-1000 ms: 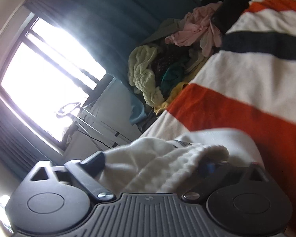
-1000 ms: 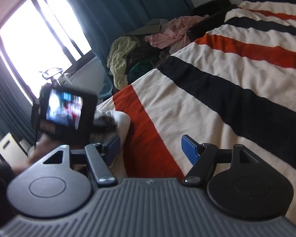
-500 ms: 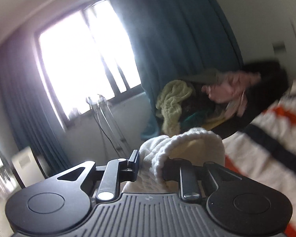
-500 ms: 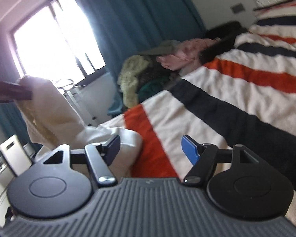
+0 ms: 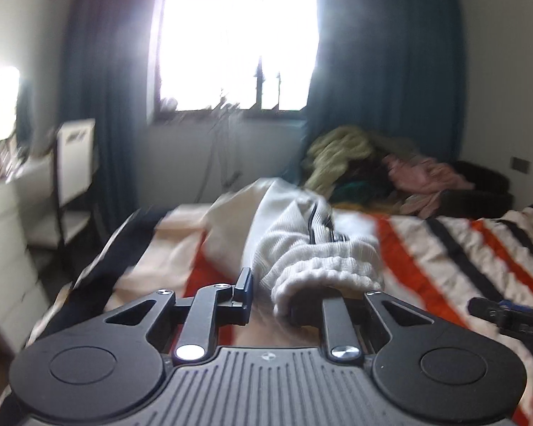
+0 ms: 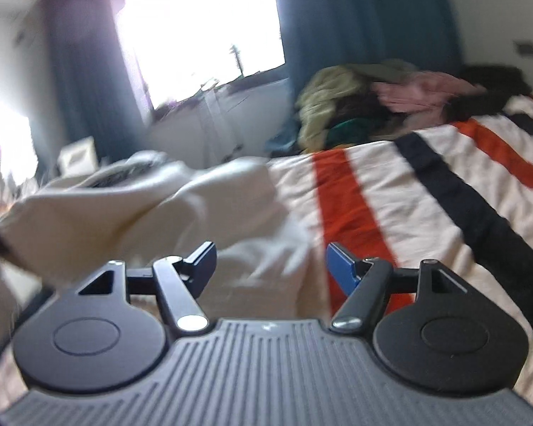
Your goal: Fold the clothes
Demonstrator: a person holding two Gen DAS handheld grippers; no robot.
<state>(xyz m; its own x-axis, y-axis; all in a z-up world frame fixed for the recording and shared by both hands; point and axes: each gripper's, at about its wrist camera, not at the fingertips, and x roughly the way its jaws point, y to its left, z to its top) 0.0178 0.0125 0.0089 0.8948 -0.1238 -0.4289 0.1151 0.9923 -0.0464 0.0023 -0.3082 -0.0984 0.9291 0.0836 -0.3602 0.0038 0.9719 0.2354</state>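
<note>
Pinching the ribbed cuff [image 5: 323, 277] of a cream sweater [image 5: 284, 234]: left gripper [image 5: 270, 294], jaws just closed in on the knit, cloth bunched between them and hiding the right-hand finger

Sweater: cream knit, lifted at the cuff end, the rest trailing down onto the bed [image 5: 444, 248]; in the right wrist view its body [image 6: 152, 213] lies rumpled at the near left corner of the bed, one part raised toward the left edge of the picture, where the end goes out of sight

Right gripper [image 6: 270, 266]: jaws spread wide, nothing between them, blue pads bare; it hangs over the sweater's near edge, and whether it touches the cloth cannot be told. Its tip also shows at the right edge of the left wrist view [image 5: 508, 319], just above the bed

Bed: cover striped white, orange and black [image 6: 426, 195], running away to the right

Clothes heap [image 6: 373, 106]: at the far end of the bed, below the curtain; a yellow-green knit [image 5: 337, 152], a pink garment [image 5: 423, 174], something dark green between them, all unfolded

Window [image 5: 238, 35]: bright, washed out, flanked by dark blue curtains [image 5: 380, 71]

Left side of room: white chair [image 5: 74, 149] and a pale cabinet [image 5: 3, 248], both blurred

Both views are smeared; fine detail of the knit and the heap cannot be made out
</note>
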